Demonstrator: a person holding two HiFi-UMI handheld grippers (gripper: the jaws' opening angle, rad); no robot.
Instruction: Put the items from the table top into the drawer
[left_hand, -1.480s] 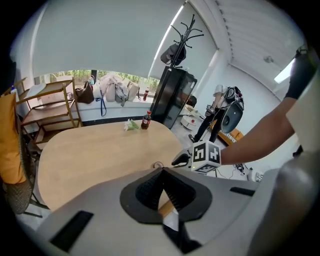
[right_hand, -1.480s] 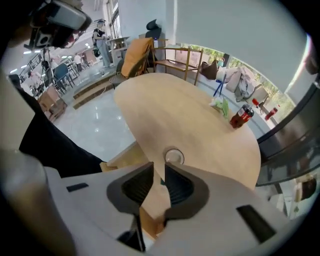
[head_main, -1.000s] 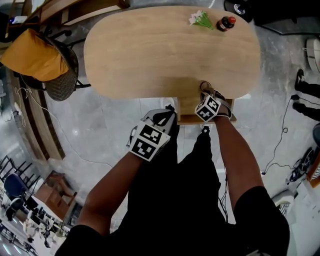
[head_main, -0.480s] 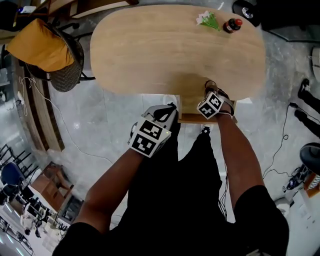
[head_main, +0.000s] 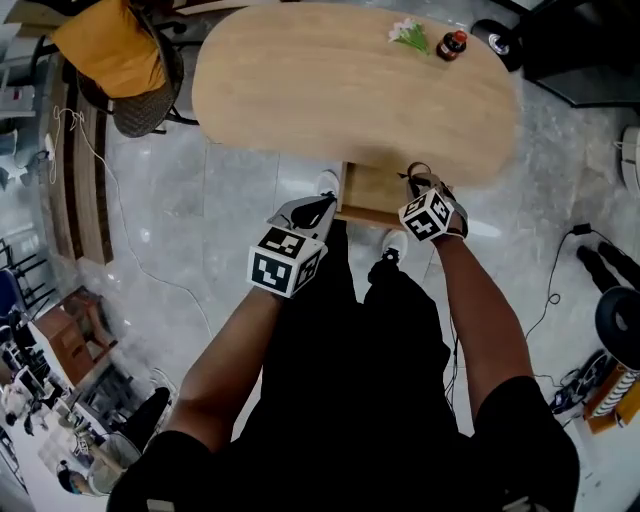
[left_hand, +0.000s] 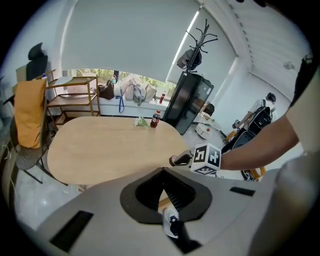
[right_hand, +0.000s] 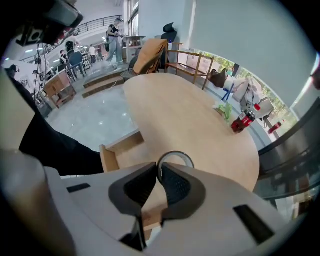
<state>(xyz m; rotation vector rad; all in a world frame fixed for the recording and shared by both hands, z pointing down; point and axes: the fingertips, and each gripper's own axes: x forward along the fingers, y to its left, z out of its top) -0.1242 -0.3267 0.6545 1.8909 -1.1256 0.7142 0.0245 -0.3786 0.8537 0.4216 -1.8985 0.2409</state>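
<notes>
A thin grey ring (right_hand: 175, 159), like a tape roll, stands upright in my right gripper (right_hand: 158, 169), which is shut on its rim. In the head view that gripper (head_main: 416, 182) hangs over the right side of the open wooden drawer (head_main: 365, 195) under the table's near edge. The drawer (right_hand: 120, 150) shows bare wood inside. My left gripper (head_main: 322, 204) is just left of the drawer, jaws shut with nothing in them (left_hand: 162, 176). At the far end of the oval table (head_main: 300, 90) lie a green-and-white sprig (head_main: 408, 35) and a small red-capped bottle (head_main: 452, 45).
A chair with an orange jacket (head_main: 115, 55) stands at the table's left end. A black cabinet (head_main: 590, 50) is at the upper right, with cables on the grey floor (head_main: 560, 280). The person's shoes (head_main: 392, 245) are right below the drawer.
The head view has drifted, so the table sits higher and more of the drawer shows. The right gripper keeps the ring over the drawer; the left gripper has shifted slightly left.
</notes>
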